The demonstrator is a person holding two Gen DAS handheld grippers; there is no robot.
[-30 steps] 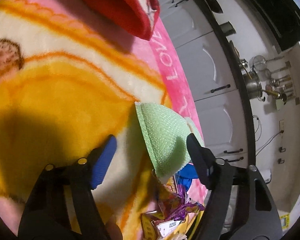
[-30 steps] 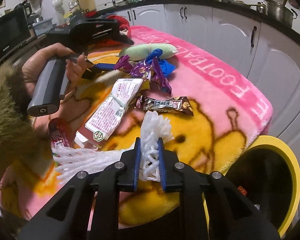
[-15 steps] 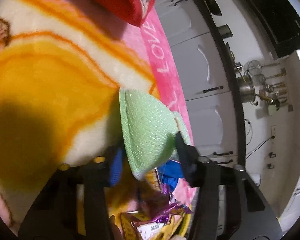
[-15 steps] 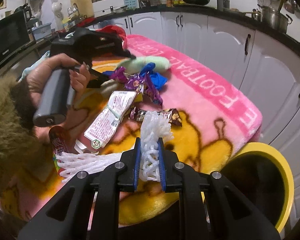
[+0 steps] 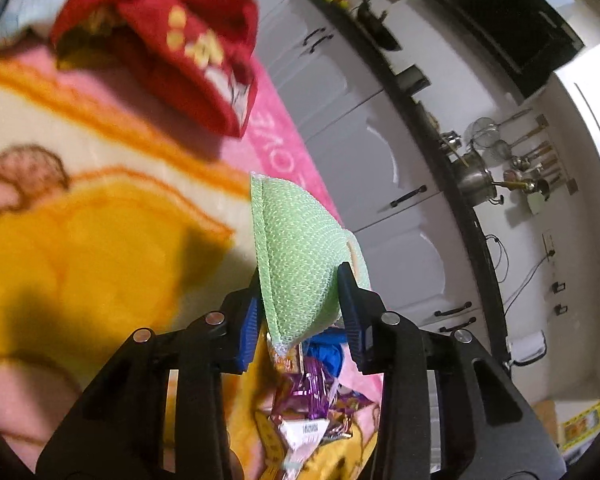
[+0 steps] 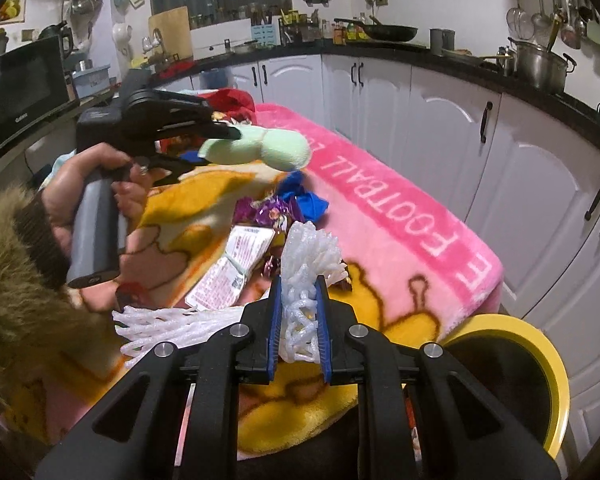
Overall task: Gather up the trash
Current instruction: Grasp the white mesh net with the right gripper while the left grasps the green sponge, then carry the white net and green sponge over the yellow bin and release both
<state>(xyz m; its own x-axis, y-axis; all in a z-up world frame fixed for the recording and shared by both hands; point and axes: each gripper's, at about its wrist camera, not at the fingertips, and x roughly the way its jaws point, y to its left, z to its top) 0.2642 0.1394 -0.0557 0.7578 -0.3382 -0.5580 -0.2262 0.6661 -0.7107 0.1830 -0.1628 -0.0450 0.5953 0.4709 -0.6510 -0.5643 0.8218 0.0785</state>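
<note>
While the left gripper (image 5: 300, 304) is closing its jaws on the pale green foam net (image 5: 296, 264), the net already sits between the blue pads and looks pinched at its lower end, most of it sticking out ahead of the fingertips. In the right wrist view the same net hangs clear of the blanket (image 6: 400, 216), carried out in front of the hand (image 6: 96, 196) that grips the handle; taking it by one end is probably why the free part droops a little.

The right gripper (image 6: 299, 320) is narrow, clamped on a white foam net (image 6: 308, 256) whose bunched top fans out above the pads. A second white net (image 6: 168, 326) lies flat on the blanket just to its left.

The rest of the trash sits on the blanket-covered bench: a white printed packet (image 6: 236, 268), purple wrappers (image 6: 268, 212) and a blue scrap (image 6: 304, 200), clustered near the middle. A red cloth (image 5: 172, 48) rests at the far end.

The yellow-rimmed bin (image 6: 540, 344) stands below the bench's near corner, close under the right gripper, so I judge the white net will be dropped there first and the green one must be carried across
</note>
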